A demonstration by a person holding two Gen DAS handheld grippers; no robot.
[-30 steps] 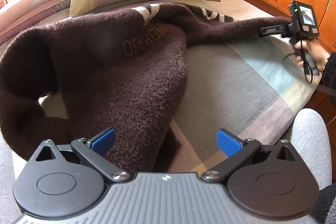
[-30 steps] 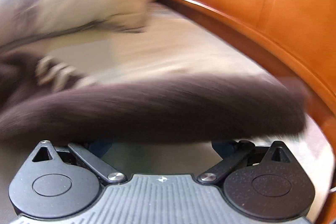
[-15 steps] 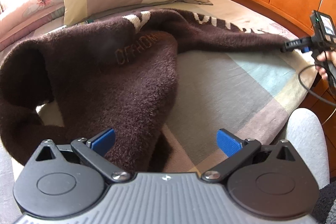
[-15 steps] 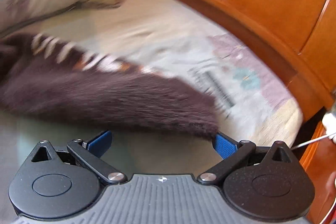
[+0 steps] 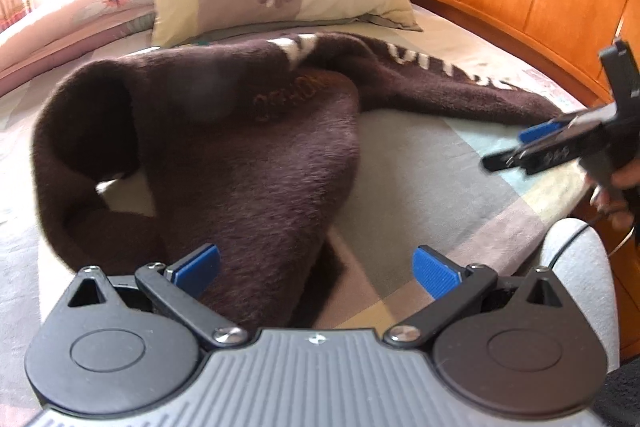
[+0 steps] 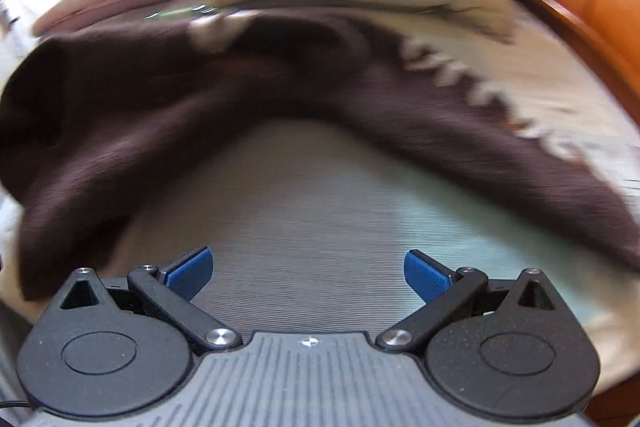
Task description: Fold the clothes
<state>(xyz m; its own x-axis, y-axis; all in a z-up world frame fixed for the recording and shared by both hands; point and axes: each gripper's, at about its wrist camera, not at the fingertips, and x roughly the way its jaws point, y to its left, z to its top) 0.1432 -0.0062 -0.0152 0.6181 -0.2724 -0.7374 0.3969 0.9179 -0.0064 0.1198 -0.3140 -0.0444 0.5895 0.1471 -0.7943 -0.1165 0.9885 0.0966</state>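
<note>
Both grippers' fingers spread wide, empty; brown sweater motion-blurred, its lettering unreadable.

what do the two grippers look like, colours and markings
Both match. The left gripper has a ribbed grey body, two round black housings with triangular cut-outs, black link arms with silver screws, and blue ribbed fingertips. The right gripper looks the same; seen from the side in the left view, it shows a black handle and white lettering too blurred to read.
</note>
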